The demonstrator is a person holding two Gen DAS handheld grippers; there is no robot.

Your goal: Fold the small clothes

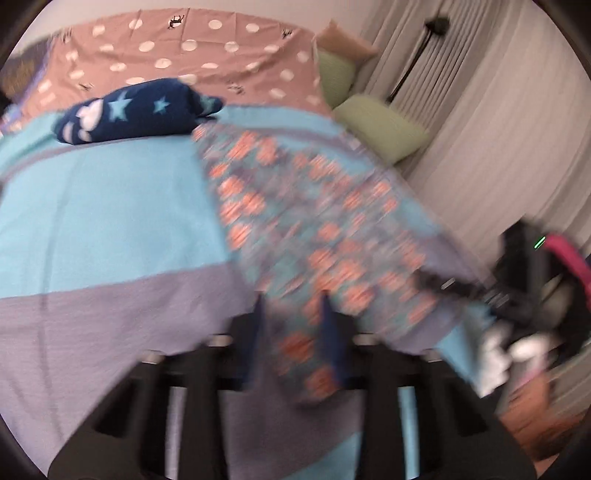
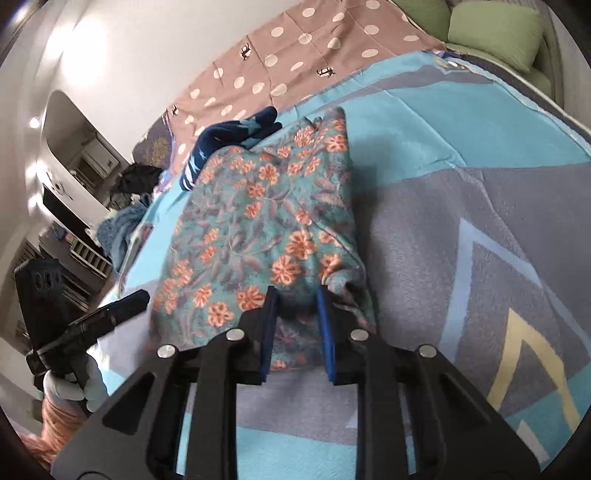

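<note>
Heavy motion blur is seen throughout the left wrist view; the right is sharp, with glare on the wall (image 2: pixel 92 33) and fisheye-bent edges.

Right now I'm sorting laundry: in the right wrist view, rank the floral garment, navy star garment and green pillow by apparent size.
1. floral garment, though nearest the camera
2. green pillow, partly cut off
3. navy star garment, partly hidden; close to the pillow, so unsure

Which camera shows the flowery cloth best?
The right wrist view: the flowery cloth is sharp there, so each orange flower shows, spread on the blue blanket. The left wrist view also has it, but smeared with blur.
</note>
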